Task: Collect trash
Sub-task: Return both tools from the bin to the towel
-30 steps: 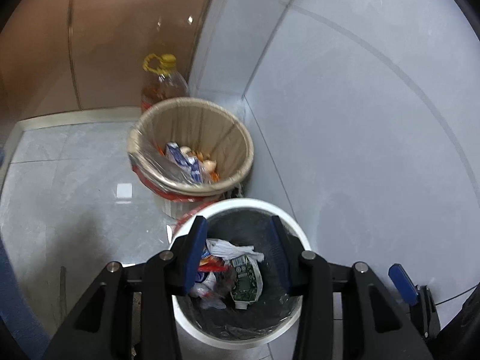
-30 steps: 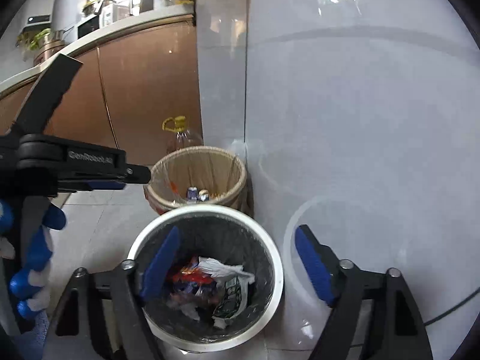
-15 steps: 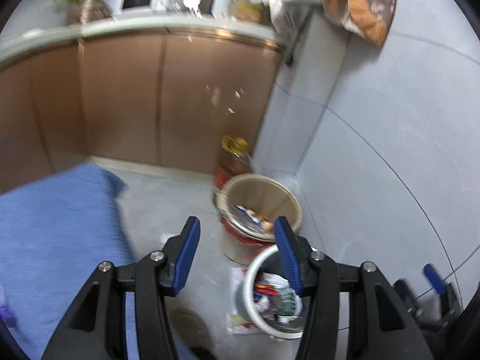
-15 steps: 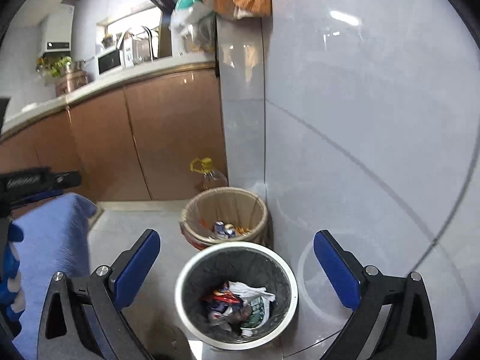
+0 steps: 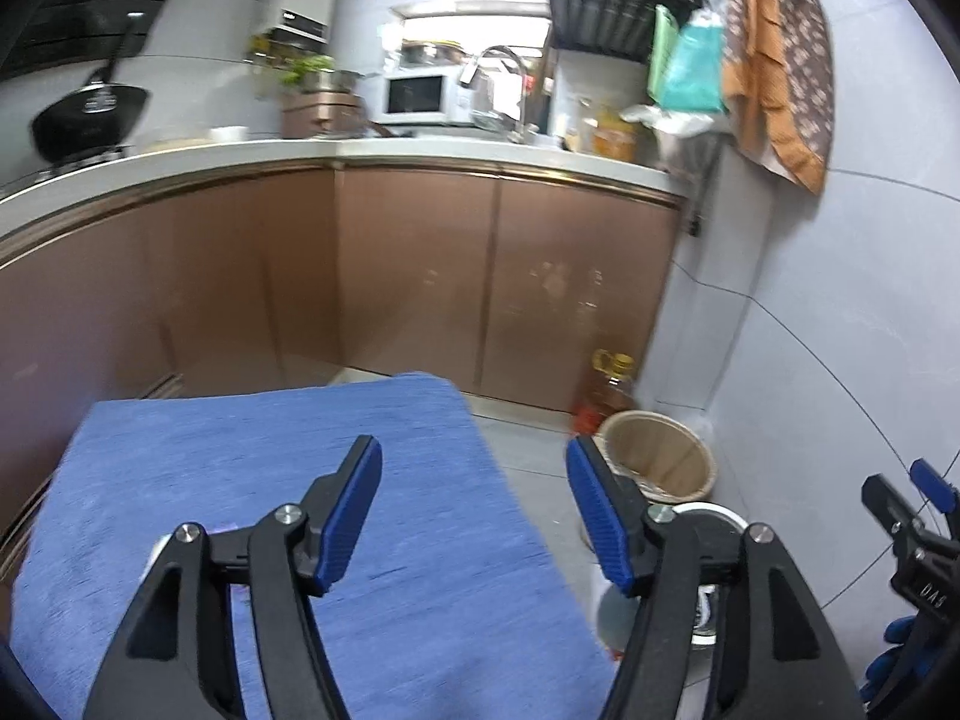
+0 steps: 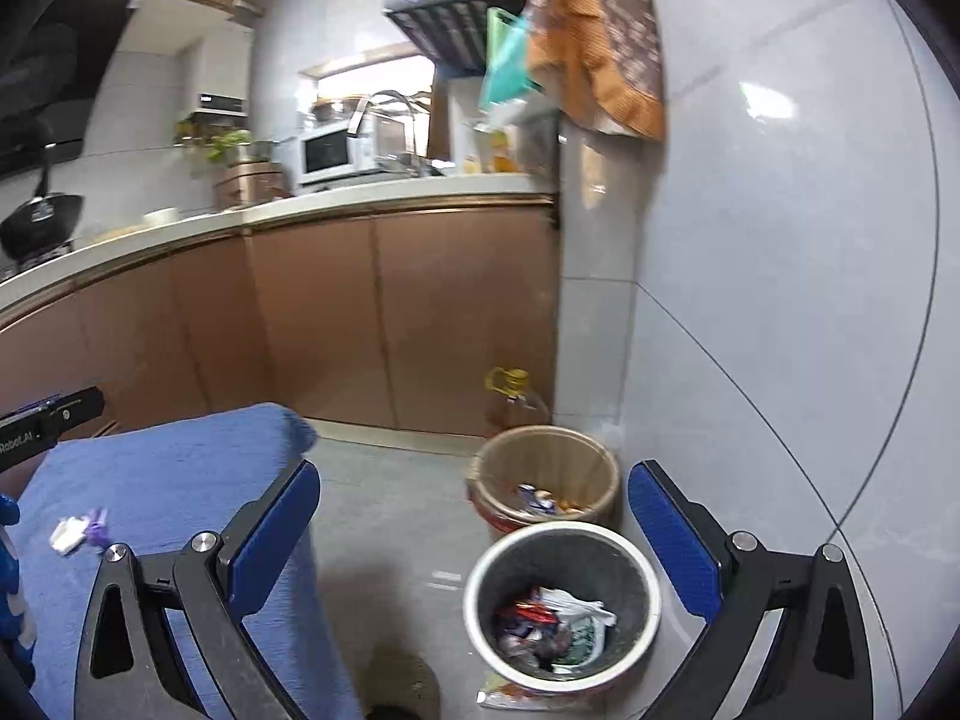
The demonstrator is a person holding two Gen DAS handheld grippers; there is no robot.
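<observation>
Scrap [image 6: 78, 531] lies on blue tabletop [image 6: 180, 480], left of right gripper [image 6: 474, 534], small white-and-purple wrapper, long axis roughly across view. Left gripper [image 5: 474, 513] over same tabletop, jaws opening, nothing between; scrap barely peeks behind its left finger, so left hand judged nearer. Right gripper spread wide, empty, above floor [image 6: 390, 516]. White bin [image 6: 561, 603] with trash below right gripper; wicker bin [image 6: 543, 471] beyond, oil bottle [image 6: 510, 396] behind. Cramped kitchen, brown cabinets [image 6: 360, 312], grey tiled wall [image 6: 780, 300] right.

Two wrist views, angled slightly downward, sharing white bin [image 5: 717, 515] [image 6: 561, 603] and cabinets [image 5: 492, 288] [image 6: 384, 312].
</observation>
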